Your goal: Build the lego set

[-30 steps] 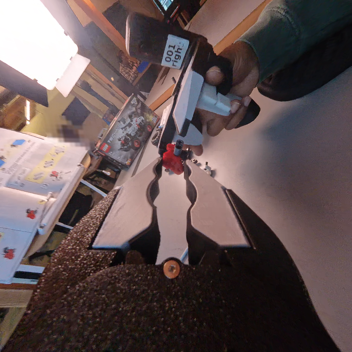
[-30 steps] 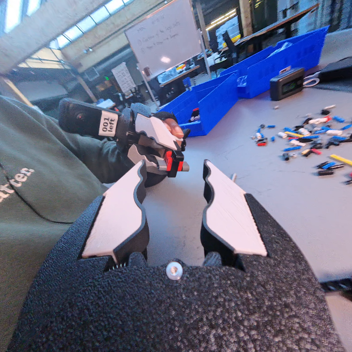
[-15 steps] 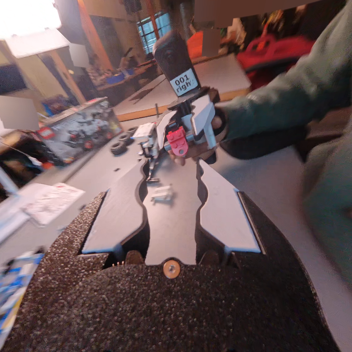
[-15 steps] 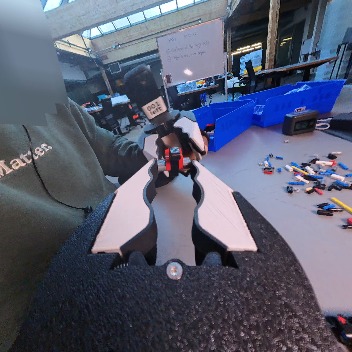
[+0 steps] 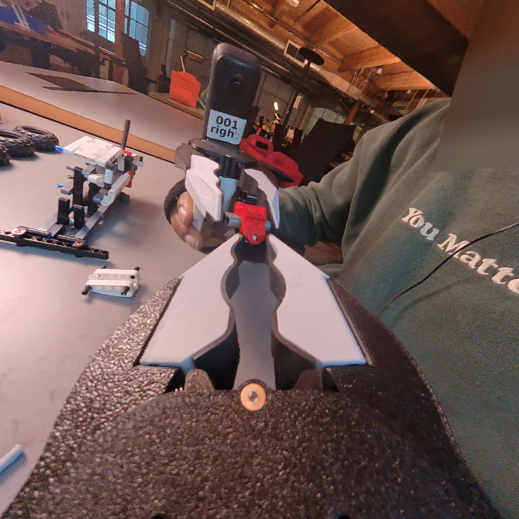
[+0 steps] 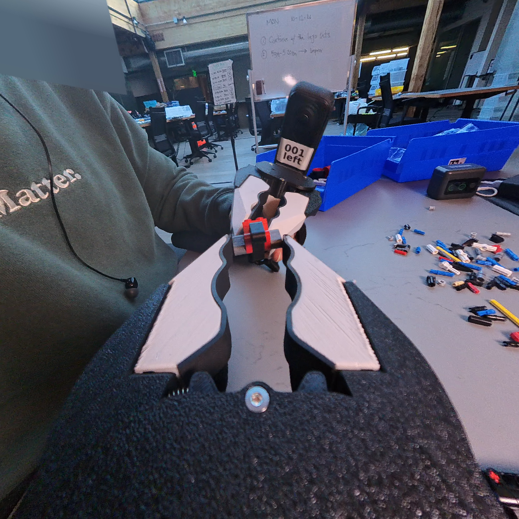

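Note:
A small red lego piece point(image 5: 250, 222) with a black clip and a grey axle through it hangs in the air between my two grippers, which face each other. My left gripper point(image 5: 254, 240) is shut on the lower part of the red piece. In the right wrist view the piece point(image 6: 247, 238) sits at my right gripper point(image 6: 257, 242), whose fingertips press on the two ends of the grey axle point(image 6: 238, 245). The right gripper also shows in the left wrist view point(image 5: 247, 217), and the left gripper in the right wrist view point(image 6: 262, 224).
A half-built white and black lego model point(image 5: 95, 174) stands on the grey table point(image 5: 42, 323) to the left, with a black beam point(image 5: 53, 241), a white part point(image 5: 112, 282) and tyres point(image 5: 28, 140). Loose pieces point(image 6: 463, 261), blue bins point(image 6: 365, 165) and a black device point(image 6: 455, 181) lie right. A person's green sweatshirt point(image 6: 84, 224) is close. Less than 4 cm separates the two grippers' tips.
My right gripper has closed from wide open onto the axle ends of the red piece. My left gripper has turned upright while holding the piece.

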Tool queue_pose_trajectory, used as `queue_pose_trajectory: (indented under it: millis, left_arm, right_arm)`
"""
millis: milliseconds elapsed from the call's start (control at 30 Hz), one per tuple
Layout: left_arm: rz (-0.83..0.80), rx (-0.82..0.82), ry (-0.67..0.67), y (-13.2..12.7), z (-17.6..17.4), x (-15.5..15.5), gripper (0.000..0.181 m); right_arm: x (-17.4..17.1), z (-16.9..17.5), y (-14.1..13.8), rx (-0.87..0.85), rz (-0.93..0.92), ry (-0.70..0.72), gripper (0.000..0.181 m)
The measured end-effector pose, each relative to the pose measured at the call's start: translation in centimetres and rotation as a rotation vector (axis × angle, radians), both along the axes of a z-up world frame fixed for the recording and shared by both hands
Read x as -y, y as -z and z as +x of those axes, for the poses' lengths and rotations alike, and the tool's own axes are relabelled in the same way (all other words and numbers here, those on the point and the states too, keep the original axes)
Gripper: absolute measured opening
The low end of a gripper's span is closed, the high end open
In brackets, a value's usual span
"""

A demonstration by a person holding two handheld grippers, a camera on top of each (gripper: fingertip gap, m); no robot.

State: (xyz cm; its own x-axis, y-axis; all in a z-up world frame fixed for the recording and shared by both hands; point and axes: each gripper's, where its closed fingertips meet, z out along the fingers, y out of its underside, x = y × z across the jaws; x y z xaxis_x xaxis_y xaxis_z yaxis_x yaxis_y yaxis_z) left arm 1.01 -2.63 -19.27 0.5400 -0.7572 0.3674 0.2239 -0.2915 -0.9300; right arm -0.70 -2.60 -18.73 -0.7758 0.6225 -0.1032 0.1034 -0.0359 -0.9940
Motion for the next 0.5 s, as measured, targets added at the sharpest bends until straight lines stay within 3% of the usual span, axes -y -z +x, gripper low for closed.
queue_pose_trajectory:
  millis: [200, 500]
  left_arm:
    - [-0.092, 0.084, 0.037, 0.3, -0.2, -0.1, 0.012]
    - [-0.119, 0.137, -0.06, 0.1, -1.9, -1.4, 0.006]
  right_arm:
    - [-0.3, -0.1, 0.7, 0.008, 0.044, 0.012, 0.035]
    - [-2.8, -1.6, 0.5, 0.008, 0.062, 0.155, 0.035]
